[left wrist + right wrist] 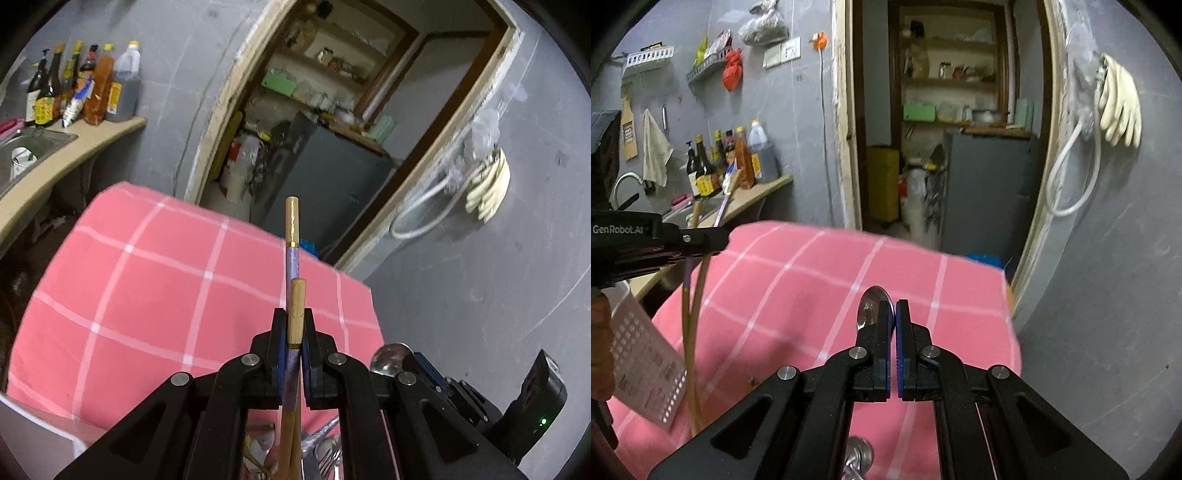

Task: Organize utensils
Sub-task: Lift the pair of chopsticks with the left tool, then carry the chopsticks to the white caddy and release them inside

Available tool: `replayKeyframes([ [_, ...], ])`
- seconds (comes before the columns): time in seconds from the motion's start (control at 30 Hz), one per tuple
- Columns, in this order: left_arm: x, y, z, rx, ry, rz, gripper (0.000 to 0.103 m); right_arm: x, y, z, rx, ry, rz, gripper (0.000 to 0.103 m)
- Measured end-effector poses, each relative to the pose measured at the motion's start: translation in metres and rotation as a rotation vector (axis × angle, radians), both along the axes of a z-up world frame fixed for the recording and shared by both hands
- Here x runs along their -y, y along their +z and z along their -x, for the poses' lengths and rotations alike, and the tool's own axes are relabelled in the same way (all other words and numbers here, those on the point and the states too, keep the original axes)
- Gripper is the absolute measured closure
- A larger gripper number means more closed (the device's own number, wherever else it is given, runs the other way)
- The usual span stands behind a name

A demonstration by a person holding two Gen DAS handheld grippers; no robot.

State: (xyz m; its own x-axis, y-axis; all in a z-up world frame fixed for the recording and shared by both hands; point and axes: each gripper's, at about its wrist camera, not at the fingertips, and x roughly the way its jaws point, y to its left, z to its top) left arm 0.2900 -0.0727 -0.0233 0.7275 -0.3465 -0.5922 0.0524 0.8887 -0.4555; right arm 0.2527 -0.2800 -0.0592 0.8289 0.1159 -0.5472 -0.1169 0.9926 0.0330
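My left gripper [294, 325] is shut on a pair of wooden chopsticks [292, 236] with purple bands and gold rings, held upright above the pink checked cloth [147, 295]. They also show in the right wrist view [691, 332], hanging below the left gripper [701, 236]. My right gripper [894, 314] is shut on a metal spoon [870, 302], its bowl sticking up left of the pads. The spoon bowl shows in the left wrist view [388, 356]. Several metal utensils [321, 454] lie below the left gripper.
A perforated white holder [646, 365] stands at the left on the cloth. Another spoon [858, 458] lies below the right gripper. A counter with sauce bottles [81, 85] and a sink [33, 147] is at the left. An open doorway [945, 129] lies ahead.
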Motion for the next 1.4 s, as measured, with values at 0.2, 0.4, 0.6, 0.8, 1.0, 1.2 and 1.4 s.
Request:
replayKeyframes([
  [0.2, -0.018, 0.032, 0.011, 0.081, 0.053, -0.005, 0.096, -0.008, 0.039, 0.014, 0.083, -0.007, -0.002, 0.101],
  [0.4, -0.048, 0.067, 0.028, 0.156, 0.096, -0.013, 0.096, -0.038, 0.083, 0.03, 0.162, 0.033, -0.007, 0.101],
  [0.6, -0.088, 0.102, 0.051, 0.236, 0.149, -0.02, 0.096, -0.086, 0.116, 0.044, 0.223, 0.094, -0.005, 0.101],
  [0.8, -0.124, 0.132, 0.064, 0.291, 0.186, 0.021, 0.096, -0.129, 0.137, 0.056, 0.252, 0.13, 0.015, 0.101],
  [1.0, -0.147, 0.147, 0.076, 0.335, 0.201, -0.019, 0.096, -0.16, 0.144, 0.07, 0.264, 0.147, 0.062, 0.101],
  [1.2, -0.155, 0.131, 0.088, 0.387, 0.211, -0.079, 0.096, -0.2, 0.136, 0.083, 0.264, 0.179, 0.171, 0.101],
  [1.4, -0.152, 0.096, 0.098, 0.408, 0.175, -0.075, 0.096, -0.218, 0.108, 0.087, 0.191, 0.209, 0.188, 0.101],
])
